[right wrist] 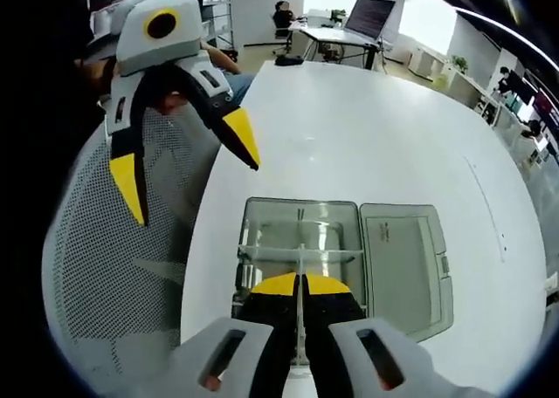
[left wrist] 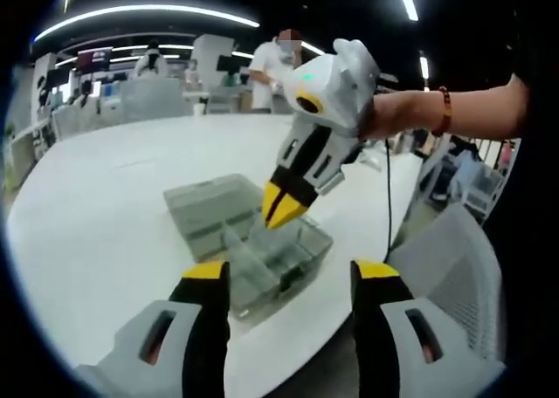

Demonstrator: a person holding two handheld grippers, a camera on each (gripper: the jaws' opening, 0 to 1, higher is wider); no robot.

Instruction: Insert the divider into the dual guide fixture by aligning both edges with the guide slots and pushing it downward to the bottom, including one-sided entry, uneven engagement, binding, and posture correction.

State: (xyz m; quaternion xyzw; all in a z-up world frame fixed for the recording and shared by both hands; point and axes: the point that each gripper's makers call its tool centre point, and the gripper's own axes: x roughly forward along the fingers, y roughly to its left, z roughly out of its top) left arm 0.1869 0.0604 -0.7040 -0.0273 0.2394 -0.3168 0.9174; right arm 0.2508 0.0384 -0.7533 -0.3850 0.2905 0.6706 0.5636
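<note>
One clear fixture box (right wrist: 301,258) with its lid (right wrist: 402,263) folded flat beside it sits low and centre in the right gripper view, on one white table (right wrist: 376,127). Two grippers show. The right gripper (right wrist: 301,284), at the bottom centre, is clenched on one thin clear divider (right wrist: 300,258) standing upright inside the box, across a crosswise partition. The left gripper (right wrist: 188,167), upper left in that view, hangs spread wide with nothing between its jaws, over a mesh chair (right wrist: 113,276)
</note>
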